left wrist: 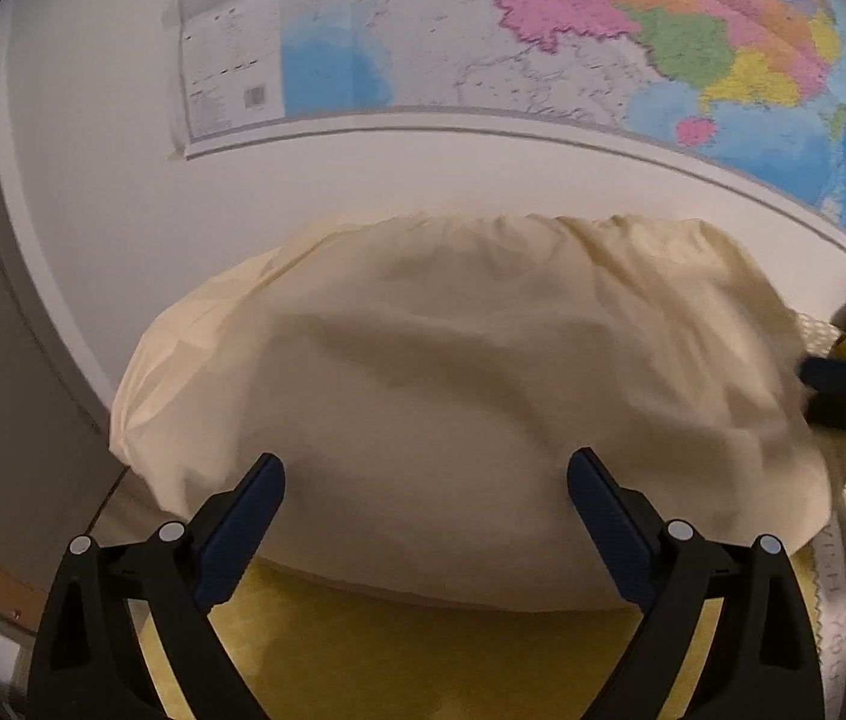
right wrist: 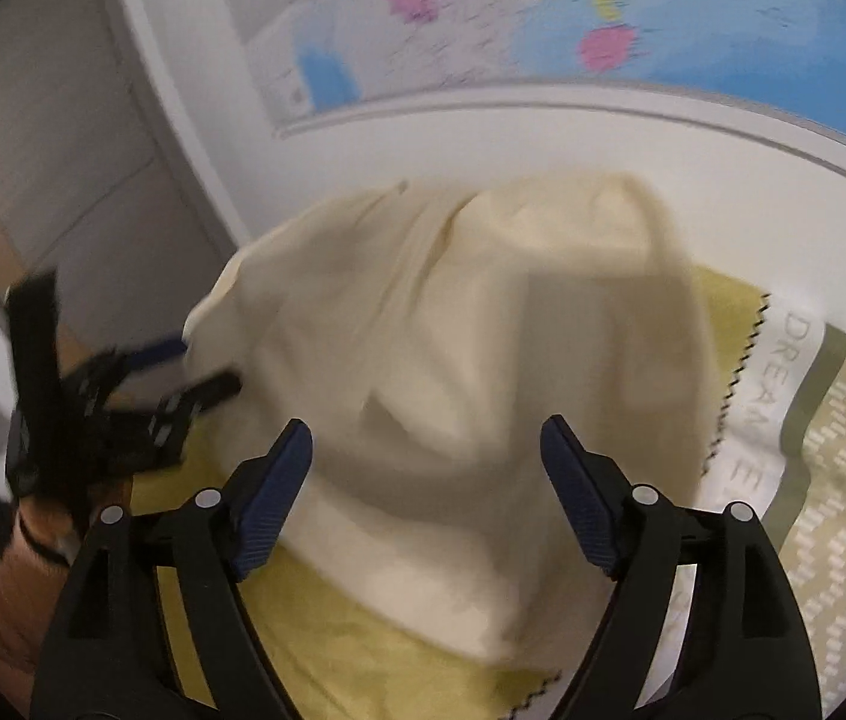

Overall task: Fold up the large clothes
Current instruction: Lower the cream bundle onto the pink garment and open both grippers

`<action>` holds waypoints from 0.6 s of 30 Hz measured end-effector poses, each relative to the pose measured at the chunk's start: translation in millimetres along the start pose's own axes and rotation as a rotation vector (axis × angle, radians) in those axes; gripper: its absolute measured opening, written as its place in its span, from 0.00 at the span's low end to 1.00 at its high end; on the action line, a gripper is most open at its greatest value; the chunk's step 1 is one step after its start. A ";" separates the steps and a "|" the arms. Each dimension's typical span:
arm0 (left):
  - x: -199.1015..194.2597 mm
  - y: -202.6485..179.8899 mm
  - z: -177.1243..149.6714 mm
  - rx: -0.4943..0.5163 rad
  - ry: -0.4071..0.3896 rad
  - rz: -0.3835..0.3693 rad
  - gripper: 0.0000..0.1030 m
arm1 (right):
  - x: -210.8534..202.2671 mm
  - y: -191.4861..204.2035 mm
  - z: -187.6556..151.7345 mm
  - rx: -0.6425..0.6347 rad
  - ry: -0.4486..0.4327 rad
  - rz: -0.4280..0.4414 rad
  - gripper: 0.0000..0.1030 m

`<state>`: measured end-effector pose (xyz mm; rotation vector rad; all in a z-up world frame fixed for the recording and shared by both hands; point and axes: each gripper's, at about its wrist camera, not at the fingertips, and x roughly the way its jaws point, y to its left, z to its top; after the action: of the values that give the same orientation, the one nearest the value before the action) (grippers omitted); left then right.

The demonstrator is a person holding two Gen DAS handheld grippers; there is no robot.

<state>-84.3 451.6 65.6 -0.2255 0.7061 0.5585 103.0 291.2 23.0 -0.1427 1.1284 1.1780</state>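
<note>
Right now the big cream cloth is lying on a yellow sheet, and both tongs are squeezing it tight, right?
Not quite. The cream cloth does lie on the yellow sheet, but neither pair of tongs is squeezing it. The left tongs and right tongs both stand open, with nothing pinched between their pads. Each wrist view shows its own pair.

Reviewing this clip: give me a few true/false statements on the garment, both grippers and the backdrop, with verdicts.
1. The cream garment lies on a yellow bedspread. True.
2. The left gripper is clamped on the garment. False: its jaws stand open with nothing pinched.
3. The right gripper is open. True.
4. A coloured map hangs on the wall behind. True.
5. The garment is dark blue. False: it is cream.
</note>
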 end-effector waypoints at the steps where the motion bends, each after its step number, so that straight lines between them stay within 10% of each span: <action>1: -0.9 -2.2 1.8 0.004 -0.009 0.002 0.89 | 2.6 -8.6 7.1 0.032 -0.009 -0.013 0.75; 9: 18.7 -14.9 -1.6 0.036 0.007 0.037 0.94 | 47.1 -41.4 -1.0 0.124 0.095 -0.042 0.77; 18: -14.7 -23.4 -5.6 0.018 -0.036 0.029 0.93 | -6.3 -17.1 -23.4 0.068 0.019 -0.032 0.78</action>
<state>-83.5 424.1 71.5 -0.1879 0.6798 0.5817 102.3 265.2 8.8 -0.1193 1.1770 1.1109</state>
